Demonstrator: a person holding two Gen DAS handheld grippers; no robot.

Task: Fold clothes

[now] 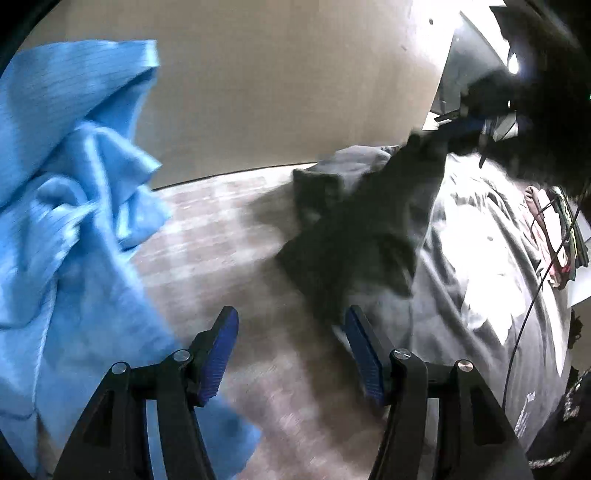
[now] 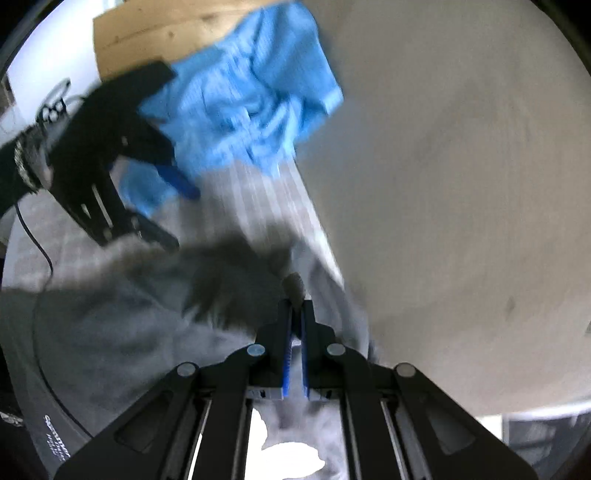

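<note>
A grey garment (image 1: pixel 476 280) lies spread on the table at the right of the left wrist view, one corner lifted. My right gripper (image 2: pixel 295 314) is shut on that raised corner of the grey garment (image 2: pixel 110 325); it shows in the left wrist view (image 1: pixel 461 125) up high, holding the cloth off the table. My left gripper (image 1: pixel 291 325) is open and empty, hovering over the table between the grey garment and a crumpled blue garment (image 1: pixel 70 229). It shows in the right wrist view (image 2: pixel 173 206) next to the blue garment (image 2: pixel 251 96).
The table has a patterned grey cover (image 1: pixel 221 236) and ends at a beige floor (image 1: pixel 277 88) beyond its far edge. Folded clothes and a black cable (image 1: pixel 554 236) lie at the far right. A wooden panel (image 2: pixel 147 33) is behind the blue garment.
</note>
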